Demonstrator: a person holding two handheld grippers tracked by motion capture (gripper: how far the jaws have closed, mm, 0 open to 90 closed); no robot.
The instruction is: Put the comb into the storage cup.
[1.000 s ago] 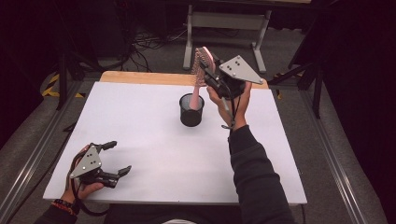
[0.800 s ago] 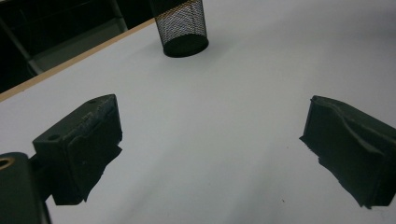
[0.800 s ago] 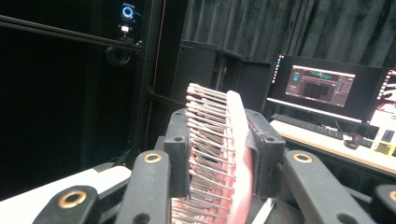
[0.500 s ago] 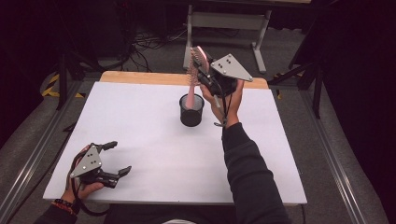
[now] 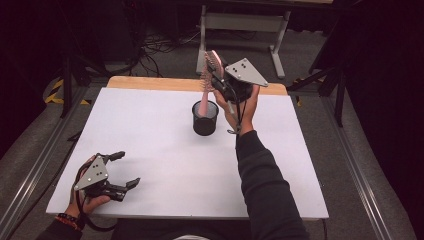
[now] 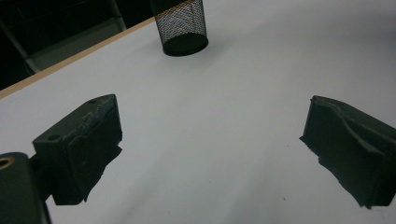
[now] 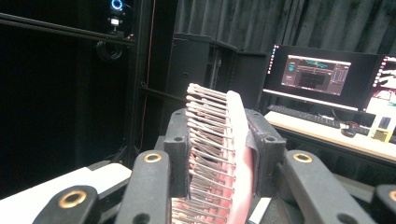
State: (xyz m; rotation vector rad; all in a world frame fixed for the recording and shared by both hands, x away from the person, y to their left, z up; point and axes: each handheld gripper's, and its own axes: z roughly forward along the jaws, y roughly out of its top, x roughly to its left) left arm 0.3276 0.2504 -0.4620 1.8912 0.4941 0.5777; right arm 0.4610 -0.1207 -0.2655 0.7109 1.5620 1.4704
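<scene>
One pink plastic hairbrush (image 5: pixel 209 75) with a row of pale bristles was held above the white rectangular tabletop (image 5: pixel 150 130), clamped by its head between the two black jaws of the right gripper (image 5: pixel 218 79). In the right gripper view the brush head (image 7: pixel 219 140) was seen pressed from both sides, the bristles against one jaw pad and the smooth pink back against the other. The brush was kept nearly upright, its handle pointing down into one black wire-mesh cup (image 5: pixel 205 118), which stood on the far middle of the table. Whether the handle tip touched the cup's floor could not be told. The right gripper was borne by a hand at the end of a dark sleeve (image 5: pixel 262 185), raised well above the table surface.

One left gripper (image 5: pixel 120 170) was rested low near the front left corner of the table, well apart from the cup. Its two jaws were spread wide, with nothing between them; in the left gripper view (image 6: pixel 210 140) bare white tabletop was seen in the gap, and the mesh cup (image 6: pixel 182 25) stood far ahead.

Beyond the table, two lit computer monitors (image 7: pixel 320 72) were seen on a desk in the right gripper view, and one grey metal stand (image 5: pixel 240 22) was seen on the floor behind the table.
</scene>
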